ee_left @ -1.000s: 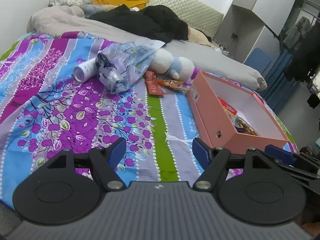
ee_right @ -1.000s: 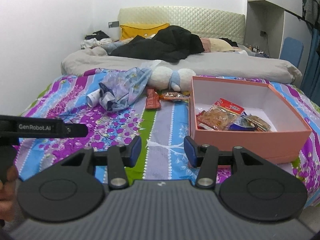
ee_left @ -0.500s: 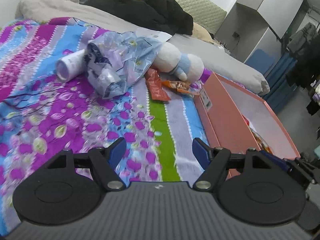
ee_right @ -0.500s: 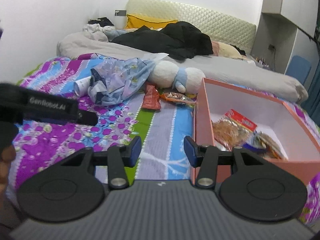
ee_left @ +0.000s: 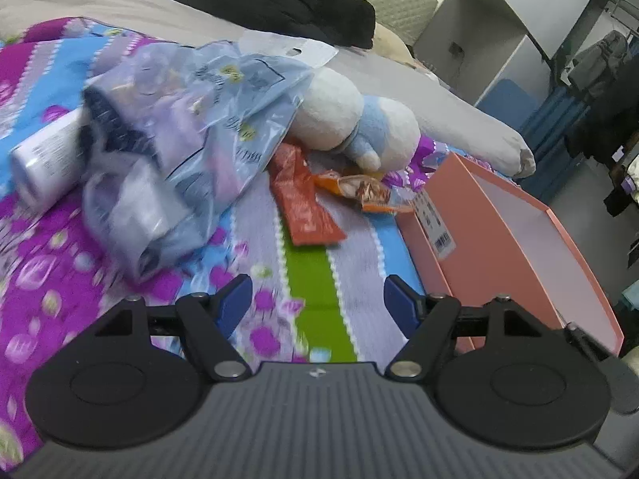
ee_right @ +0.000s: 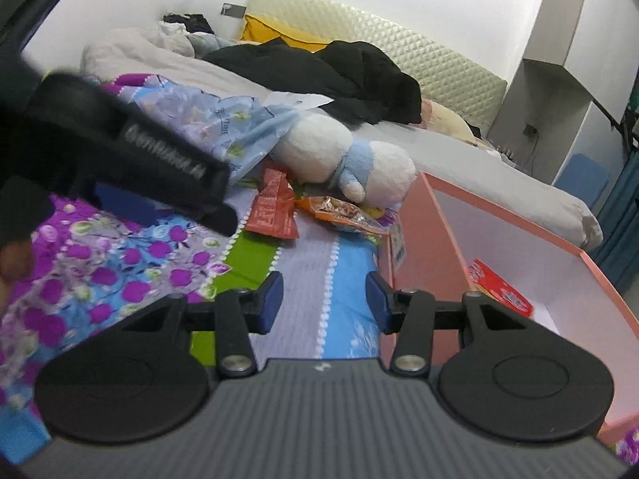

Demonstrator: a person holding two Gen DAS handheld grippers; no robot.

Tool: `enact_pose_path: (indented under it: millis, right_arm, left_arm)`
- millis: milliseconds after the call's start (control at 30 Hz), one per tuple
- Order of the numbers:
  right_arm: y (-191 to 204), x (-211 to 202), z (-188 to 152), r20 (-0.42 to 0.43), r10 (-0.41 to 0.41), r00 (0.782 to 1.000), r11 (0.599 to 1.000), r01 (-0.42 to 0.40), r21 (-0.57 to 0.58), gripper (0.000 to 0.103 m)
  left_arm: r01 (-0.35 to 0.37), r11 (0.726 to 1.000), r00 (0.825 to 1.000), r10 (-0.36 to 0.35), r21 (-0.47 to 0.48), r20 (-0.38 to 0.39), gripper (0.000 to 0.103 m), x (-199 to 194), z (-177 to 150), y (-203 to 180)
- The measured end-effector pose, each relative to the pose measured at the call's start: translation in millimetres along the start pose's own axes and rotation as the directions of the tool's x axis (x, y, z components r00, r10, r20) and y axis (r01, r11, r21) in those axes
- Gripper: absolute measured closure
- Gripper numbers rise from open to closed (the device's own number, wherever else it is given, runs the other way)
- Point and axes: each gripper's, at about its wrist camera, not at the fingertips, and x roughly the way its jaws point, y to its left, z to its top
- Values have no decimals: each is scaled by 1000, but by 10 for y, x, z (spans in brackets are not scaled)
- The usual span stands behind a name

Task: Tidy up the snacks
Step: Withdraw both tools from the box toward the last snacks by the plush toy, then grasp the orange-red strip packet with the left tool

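Note:
Two snack packets lie on the patterned bedspread: a red one (ee_left: 305, 203) (ee_right: 272, 210) and an orange one (ee_left: 361, 189) (ee_right: 341, 211), just left of the pink box (ee_left: 515, 247) (ee_right: 423, 239). A red packet (ee_right: 501, 289) lies inside the box. My left gripper (ee_left: 317, 303) hovers open over the green stripe, short of the red packet, nothing between its fingers. My right gripper (ee_right: 324, 297) is open and empty beside the box's near wall. The left gripper's body (ee_right: 131, 151) crosses the right wrist view at the left, blurred.
A crumpled blue plastic bag (ee_left: 187, 135) and a white tube (ee_left: 44, 159) lie left of the snacks. A white-and-blue plush toy (ee_left: 355, 119) (ee_right: 343, 159) rests behind them. Black clothes (ee_right: 319, 76) and pillows cover the far bed. A cabinet stands at the right.
Both grippers have moved forward and lower toward the snacks, which now look larger. The right view has rolled, and the left gripper's body fills more of it.

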Motion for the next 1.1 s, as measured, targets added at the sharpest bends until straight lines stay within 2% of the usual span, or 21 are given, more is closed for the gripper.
enact_pose_path:
  millis: [300, 500, 600, 967, 1033, 1067, 1100]
  right_arm:
    - [140, 598, 46, 41, -71, 997, 993, 74, -89, 55]
    - [197, 890, 95, 62, -107, 992, 982, 115, -148, 56]
    - [224, 1031, 113, 66, -130, 989, 973, 140, -184, 56]
    - [321, 1380, 132, 87, -181, 980, 933, 199, -300, 56]
    - [360, 1408, 140, 90, -178, 980, 929, 198, -313, 57]
    - [378, 1426, 146, 89, -175, 981, 927, 194, -320, 60]
    - [391, 1443, 158, 83, -172, 982, 926, 190, -326, 67]
  left_arm:
    - [5, 999, 996, -1, 41, -90, 26, 671, 333, -36]
    - [-14, 1000, 991, 13, 0, -136, 27, 1077, 521, 8]
    - [-51, 999, 987, 52, 8, -150, 27, 1262, 583, 2]
    - [-92, 990, 982, 109, 107, -157, 27, 1645, 700, -133]
    - [-105, 985, 980, 126, 136, -152, 29, 1669, 696, -163]
    - [-114, 982, 979, 136, 149, -149, 33, 1680, 687, -171]
    - [-126, 979, 978, 150, 162, -144, 40, 1695, 672, -173]
